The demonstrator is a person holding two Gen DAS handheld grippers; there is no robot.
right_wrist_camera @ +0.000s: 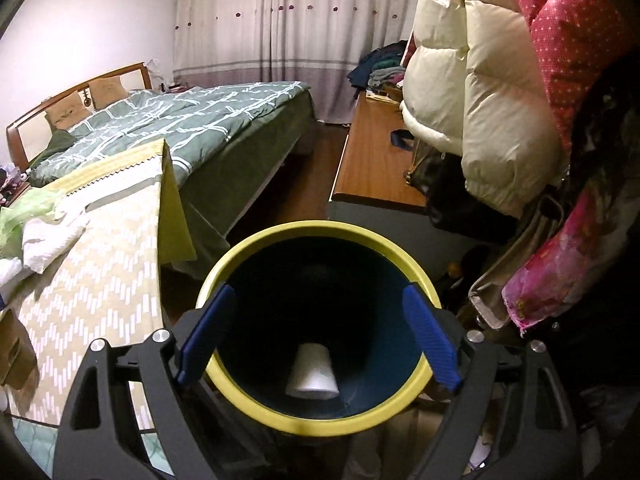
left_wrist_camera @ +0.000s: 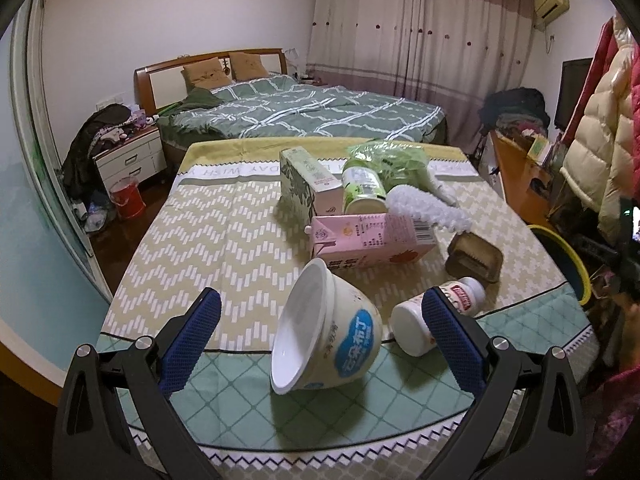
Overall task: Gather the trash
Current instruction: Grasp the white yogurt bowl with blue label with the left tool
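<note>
Trash covers the table (left_wrist_camera: 208,240): my left gripper (left_wrist_camera: 320,320) is spread wide around a tipped pudding cup (left_wrist_camera: 332,340), pads not touching it, with a white bottle (left_wrist_camera: 420,320) lying just beside. My right gripper (right_wrist_camera: 316,336) gapes empty above the yellow-rimmed bin (right_wrist_camera: 320,420), where a white cup (right_wrist_camera: 313,374) lies at the bottom.

A white pudding cup (left_wrist_camera: 326,328) lies tipped on the table; another cup (right_wrist_camera: 312,372) sits in the yellow-rimmed bin (right_wrist_camera: 320,426).

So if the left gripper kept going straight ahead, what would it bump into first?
Probably the tipped-over pudding cup, lying right between the open left gripper's fingers. The white bottle sits just beside it.
</note>
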